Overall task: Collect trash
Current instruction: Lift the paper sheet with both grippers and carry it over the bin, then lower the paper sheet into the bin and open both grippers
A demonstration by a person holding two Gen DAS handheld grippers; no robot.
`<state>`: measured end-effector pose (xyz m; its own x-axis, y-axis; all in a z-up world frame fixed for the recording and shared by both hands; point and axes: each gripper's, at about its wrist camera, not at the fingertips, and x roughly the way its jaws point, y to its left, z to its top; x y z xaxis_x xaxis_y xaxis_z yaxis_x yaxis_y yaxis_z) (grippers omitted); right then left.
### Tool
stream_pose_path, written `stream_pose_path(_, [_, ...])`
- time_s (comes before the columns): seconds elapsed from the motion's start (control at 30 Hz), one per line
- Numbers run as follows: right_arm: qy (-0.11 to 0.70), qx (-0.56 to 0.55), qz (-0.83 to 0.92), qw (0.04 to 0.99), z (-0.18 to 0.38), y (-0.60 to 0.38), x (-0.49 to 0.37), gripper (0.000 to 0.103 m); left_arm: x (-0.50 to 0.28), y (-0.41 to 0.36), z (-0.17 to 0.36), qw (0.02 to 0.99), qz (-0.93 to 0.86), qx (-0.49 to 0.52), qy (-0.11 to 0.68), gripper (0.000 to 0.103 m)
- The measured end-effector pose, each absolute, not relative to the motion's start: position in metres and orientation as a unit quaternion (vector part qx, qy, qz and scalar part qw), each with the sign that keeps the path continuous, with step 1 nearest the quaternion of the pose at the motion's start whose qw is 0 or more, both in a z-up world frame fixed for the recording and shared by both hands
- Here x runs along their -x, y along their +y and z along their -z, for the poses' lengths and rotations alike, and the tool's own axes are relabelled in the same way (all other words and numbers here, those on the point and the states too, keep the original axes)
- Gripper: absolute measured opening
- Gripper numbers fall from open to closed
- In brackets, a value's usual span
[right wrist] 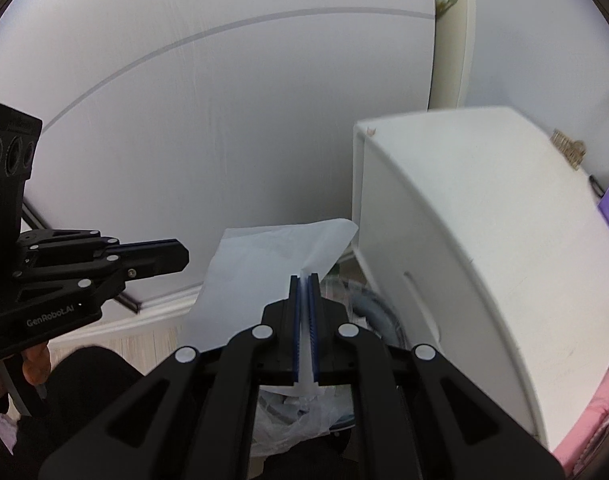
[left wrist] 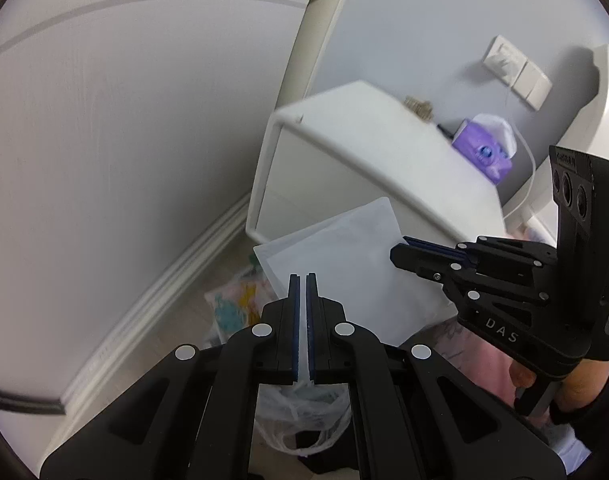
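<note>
**Both grippers pinch one white bag beside the cabinet**

The left gripper [left wrist: 303,280] has its blue-lined fingers [left wrist: 293,312] pressed nearly together on a thin white edge of the bag [left wrist: 344,264]. The right gripper [right wrist: 303,280] does the same: its fingers [right wrist: 313,312] pinch a gathered fold of the bag [right wrist: 260,276], and a strip of white film runs down between the pads.

The left wrist view shows the bag as a flat, pale sheet spread in front of the cabinet [left wrist: 368,152], with the right gripper [left wrist: 408,252] reaching onto the sheet's far edge from the side; seen side-on there, its fingers look closed. The right wrist view shows the bag hanging more crumpled, to the left of the cabinet [right wrist: 464,240], with the left gripper [right wrist: 176,256] off to the bag's left; whether it touches the bag there cannot be told.

Only the left view shows what lies on the cabinet: a purple tissue pack [left wrist: 484,148] on its top, a small brownish item [left wrist: 418,106] behind, and wall sockets [left wrist: 516,70] above. It also shows a colourful printed bag [left wrist: 236,304] on the floor by the cabinet's foot. The right view catches only a purple sliver at its edge.

Below each gripper's fingers, both views show crumpled clear plastic [left wrist: 304,412] [right wrist: 296,412]. A white skirting board [left wrist: 144,312] runs along the wall to the cabinet's left.
</note>
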<state>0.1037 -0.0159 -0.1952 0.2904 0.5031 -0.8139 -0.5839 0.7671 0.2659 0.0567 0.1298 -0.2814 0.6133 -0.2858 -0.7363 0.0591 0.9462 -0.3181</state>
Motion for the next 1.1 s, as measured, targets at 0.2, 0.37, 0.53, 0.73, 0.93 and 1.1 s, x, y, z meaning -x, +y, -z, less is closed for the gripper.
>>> stream_pose_path(0.2, [0.522,0.062,-0.351,0.775,0.231,-0.004,-0.106,0.006,-0.066,0.125,0.325,0.869,0.098,0.144,0.462,0.002])
stream_pose_path(0.37, [0.545,0.076,-0.357,0.755,0.261,0.007,-0.114,0.006,-0.077,0.125,0.361,0.852,0.099,0.154,0.490,0.002])
stream_pose_path(0.53, [0.565,0.104,-0.367,0.732,0.293,0.025,-0.137,0.006,-0.092,0.126,0.395,0.835,0.099,0.159,0.518,0.002])
stream_pose_path(0.73, [0.597,0.129,-0.384,0.692,0.344,0.036,-0.141,0.006,-0.107,0.128,0.431,0.816,0.100,0.165,0.545,0.002])
stream_pose_path(0.93, [0.621,0.136,-0.391,0.665,0.378,0.048,-0.139,0.006,-0.115,0.128,0.467,0.799,0.098,0.166,0.569,0.002])
stream_pose_path(1.1, [0.623,0.156,-0.391,0.659,0.397,0.054,-0.133,0.011,-0.120,0.126,0.482,0.792,0.096,0.161,0.581,0.002])
